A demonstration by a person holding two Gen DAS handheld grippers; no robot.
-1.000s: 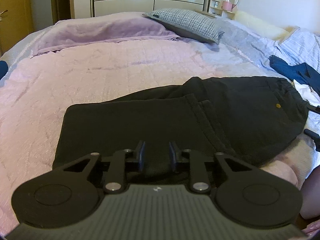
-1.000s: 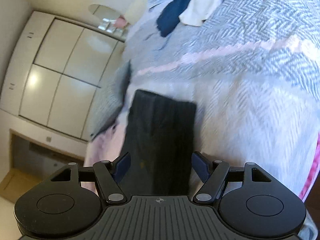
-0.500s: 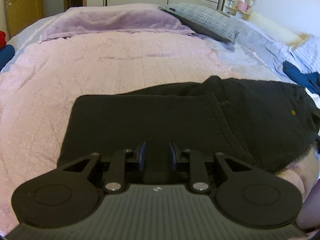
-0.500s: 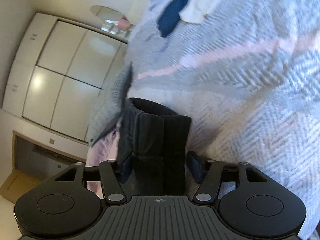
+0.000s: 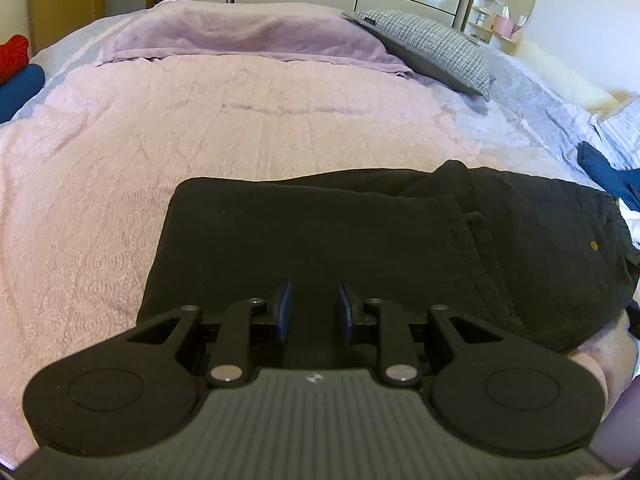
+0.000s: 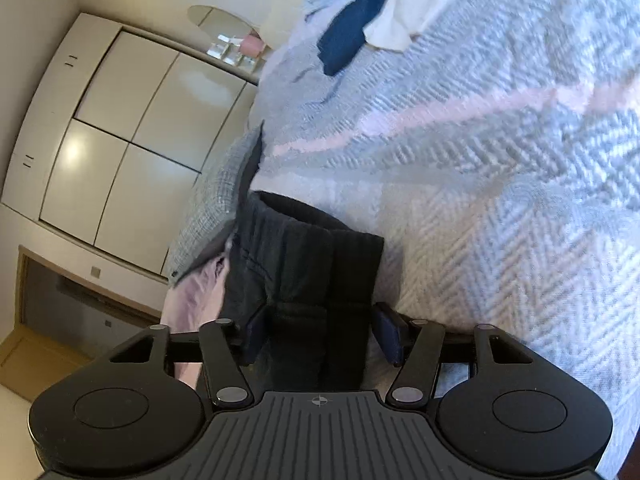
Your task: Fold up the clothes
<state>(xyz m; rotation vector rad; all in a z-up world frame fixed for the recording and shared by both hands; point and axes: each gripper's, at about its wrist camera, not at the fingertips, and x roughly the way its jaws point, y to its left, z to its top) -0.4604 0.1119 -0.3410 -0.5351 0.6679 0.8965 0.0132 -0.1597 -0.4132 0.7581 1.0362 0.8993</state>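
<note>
The black trousers [image 5: 360, 248] lie half-folded on the bed [image 5: 240, 128], the left gripper [image 5: 313, 308] seemingly clamping their near edge, the right gripper [image 6: 320, 336] with jaws apart around the waistband, which it must pinch before the next fold.

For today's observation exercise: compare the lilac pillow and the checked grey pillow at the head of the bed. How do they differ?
The lilac pillow is plain; the checked grey pillow has a fine check pattern. The lilac pillow lies flat and square to the bed; the checked grey pillow sits angled, its corner overlapping the lilac one. The lilac pillow looks wider. Both lie at the bed's far end.
</note>
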